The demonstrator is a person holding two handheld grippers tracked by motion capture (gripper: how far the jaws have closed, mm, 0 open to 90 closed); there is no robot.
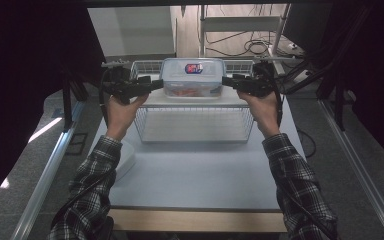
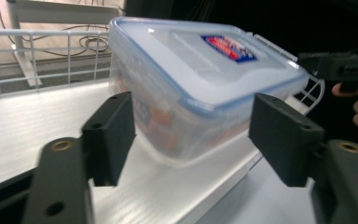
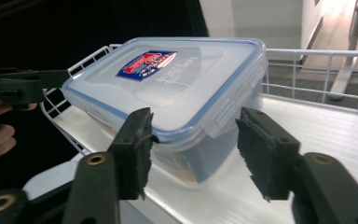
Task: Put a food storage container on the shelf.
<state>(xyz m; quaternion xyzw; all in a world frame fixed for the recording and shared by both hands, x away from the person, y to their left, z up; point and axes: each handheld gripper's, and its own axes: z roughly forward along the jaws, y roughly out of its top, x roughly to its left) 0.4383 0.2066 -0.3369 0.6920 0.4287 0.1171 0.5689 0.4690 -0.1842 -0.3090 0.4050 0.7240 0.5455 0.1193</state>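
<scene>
Both tools flank a lidded box (image 1: 192, 78), probably holding orange food.

The clear lidded container (image 1: 192, 79) stood on the white top shelf (image 1: 156, 99) of the wire rack (image 1: 195, 131), blocking the middle. The left gripper (image 1: 156, 85) and right gripper (image 1: 226, 81) flanked its two short ends, jaws apart, with small gaps beside the container walls. A low wire rail (image 2: 42, 51) closed off the far edge (the near edge lay open). In front of the rack, the table (image 1: 195, 175) was bare.
</scene>
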